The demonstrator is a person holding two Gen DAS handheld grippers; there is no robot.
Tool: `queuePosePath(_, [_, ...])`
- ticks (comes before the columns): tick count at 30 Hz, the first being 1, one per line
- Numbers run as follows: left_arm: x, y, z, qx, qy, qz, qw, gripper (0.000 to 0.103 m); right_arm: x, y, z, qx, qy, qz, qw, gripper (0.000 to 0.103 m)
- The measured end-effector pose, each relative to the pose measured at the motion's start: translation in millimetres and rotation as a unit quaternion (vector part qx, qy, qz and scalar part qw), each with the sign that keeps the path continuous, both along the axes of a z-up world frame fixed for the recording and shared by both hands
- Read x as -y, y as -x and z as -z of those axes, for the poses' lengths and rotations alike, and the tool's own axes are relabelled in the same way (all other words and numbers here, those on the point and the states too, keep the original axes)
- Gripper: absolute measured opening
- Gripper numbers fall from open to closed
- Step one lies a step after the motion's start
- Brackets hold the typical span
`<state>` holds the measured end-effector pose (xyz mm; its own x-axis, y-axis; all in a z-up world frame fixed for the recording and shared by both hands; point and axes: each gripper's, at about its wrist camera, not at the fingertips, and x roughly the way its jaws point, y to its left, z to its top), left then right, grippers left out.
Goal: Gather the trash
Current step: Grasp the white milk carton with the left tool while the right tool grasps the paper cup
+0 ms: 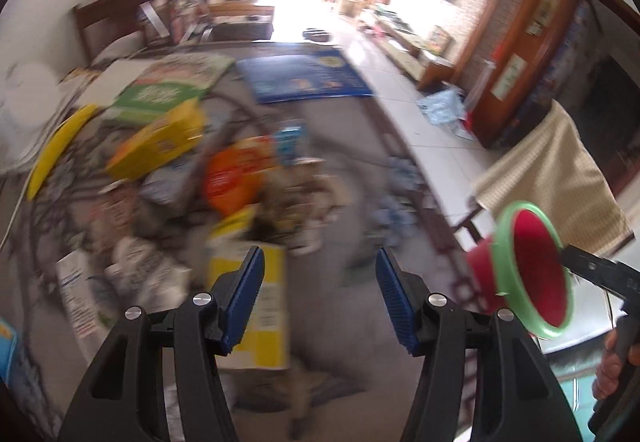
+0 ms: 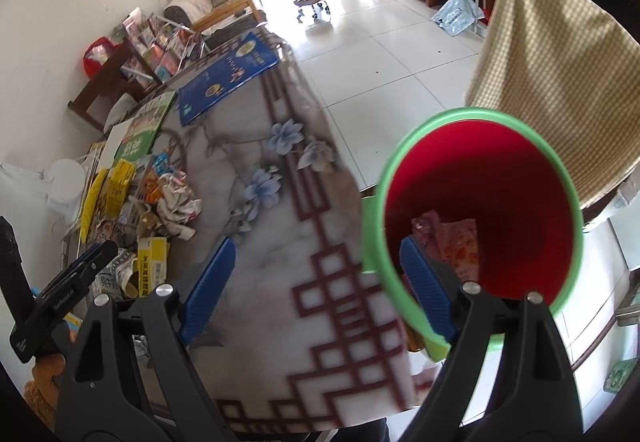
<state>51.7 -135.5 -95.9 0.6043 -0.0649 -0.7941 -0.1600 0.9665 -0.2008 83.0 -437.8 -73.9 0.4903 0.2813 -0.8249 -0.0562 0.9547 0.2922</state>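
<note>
Right wrist: red bin [image 2: 500,178] holds pink wrapper [image 2: 456,242].

Flowered table [image 2: 304,226]; wrapper litter [image 2: 176,206]

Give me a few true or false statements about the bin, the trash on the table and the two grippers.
1. The red bin has a green rim. True.
2. The bin is empty. False: a pinkish wrapper lies inside.
3. The left gripper holds a yellow box. False: its fingers are apart with nothing between them.
4. One of the right gripper's fingers reaches over the bin's rim. True.
5. The trash pile lies on the floor. False: it is on the patterned table.
</note>
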Motion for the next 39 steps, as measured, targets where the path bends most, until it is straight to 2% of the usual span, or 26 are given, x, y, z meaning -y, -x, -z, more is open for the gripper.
queuePosePath(4, [-75, 20, 17, -0.030, -0.009, -0.086, 0.9958, 0.055, -39, 5, 1, -0.005, 0.003, -0.018, 1.000, 0.083])
queuePosePath(9, [-140, 36, 40, -0.063, -0.019, -0.144, 0.9874, 0.055, -82, 13, 6, -0.014, 0.006, -0.034, 0.999, 0.083])
queuePosePath(12, [-166, 39, 57, -0.088, -0.009, -0.153, 0.9842, 0.055, -105, 17, 8, -0.018, 0.007, -0.041, 0.999, 0.083])
queuePosePath(17, [-182, 36, 85, -0.129, 0.014, -0.144, 0.9810, 0.055, -144, 26, 4, -0.016, 0.009, -0.056, 0.998, 0.083])
queuePosePath(19, [-186, 35, 95, -0.139, 0.028, -0.138, 0.9802, 0.049, -158, 28, 4, -0.014, 0.010, -0.065, 0.998, 0.083])
queuePosePath(21, [-192, 36, 98, -0.135, 0.046, -0.132, 0.9810, 0.045, -176, 29, 4, -0.012, 0.012, -0.081, 0.997, 0.083])
queuePosePath(24, [-200, 39, 94, -0.125, 0.045, -0.120, 0.9838, 0.039, -212, 29, 8, -0.010, 0.020, -0.122, 0.992, 0.083])
queuePosePath(28, [-211, 46, 79, -0.101, 0.032, -0.116, 0.9876, 0.038, -262, 24, 19, -0.010, 0.031, -0.182, 0.983, 0.083])
queuePosePath(35, [-234, 57, 49, -0.053, -0.002, -0.126, 0.9906, 0.038, -352, 18, 52, -0.008, 0.080, -0.280, 0.957, 0.065])
queuePosePath(39, [-245, 62, 40, -0.041, -0.007, -0.131, 0.9905, 0.038, -381, 18, 70, -0.019, 0.094, -0.302, 0.949, 0.064])
